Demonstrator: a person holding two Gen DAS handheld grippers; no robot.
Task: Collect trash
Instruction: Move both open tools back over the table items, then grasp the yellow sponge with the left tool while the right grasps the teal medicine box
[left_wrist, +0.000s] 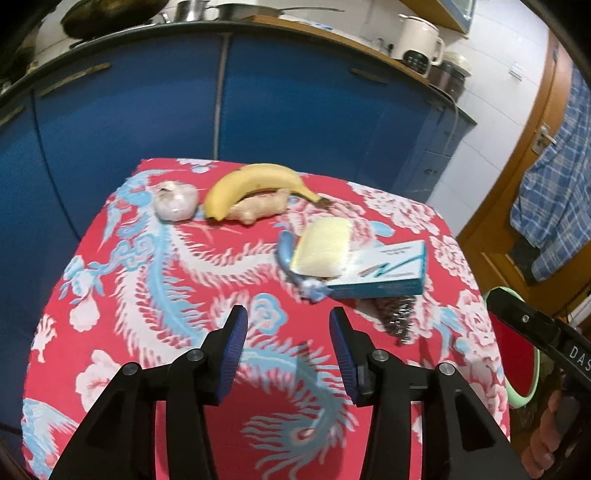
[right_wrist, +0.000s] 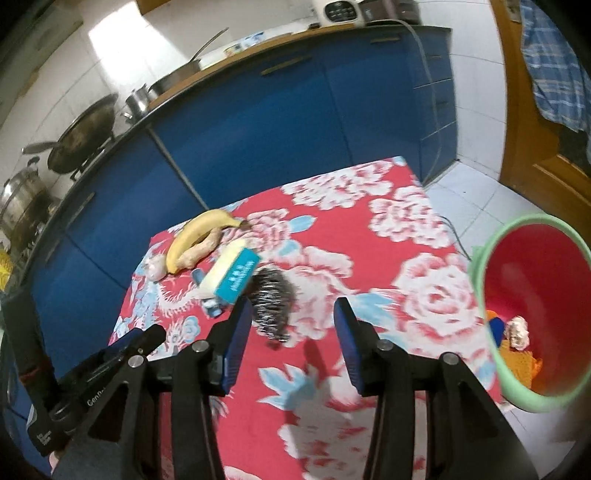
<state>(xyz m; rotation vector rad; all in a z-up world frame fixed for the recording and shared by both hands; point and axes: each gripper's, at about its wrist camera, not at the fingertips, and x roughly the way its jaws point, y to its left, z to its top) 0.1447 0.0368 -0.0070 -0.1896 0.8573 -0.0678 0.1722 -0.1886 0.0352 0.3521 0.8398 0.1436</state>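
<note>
On the red flowered tablecloth (left_wrist: 166, 280) (right_wrist: 369, 258) lie a banana (left_wrist: 251, 182) (right_wrist: 192, 238), a ginger root (left_wrist: 258, 208) (right_wrist: 199, 251), a garlic bulb (left_wrist: 175, 203) (right_wrist: 155, 267), a teal-and-white box (left_wrist: 384, 273) (right_wrist: 236, 277), a pale yellow sponge (left_wrist: 321, 247), a blue razor (left_wrist: 288, 258) and a steel scourer (left_wrist: 395, 317) (right_wrist: 275, 301). My left gripper (left_wrist: 288, 350) is open and empty above the cloth. My right gripper (right_wrist: 291, 343) is open and empty, just short of the scourer. A red bin with a green rim (right_wrist: 532, 273) (left_wrist: 517, 343) stands right of the table and holds some trash.
Blue kitchen cabinets (left_wrist: 295, 103) (right_wrist: 258, 118) run behind the table, with pots and a wok (right_wrist: 81, 136) on the counter. A wooden door (right_wrist: 532, 110) with a hanging checked cloth (left_wrist: 561, 184) is at the right. White tiled floor (right_wrist: 469, 192) lies beyond the table.
</note>
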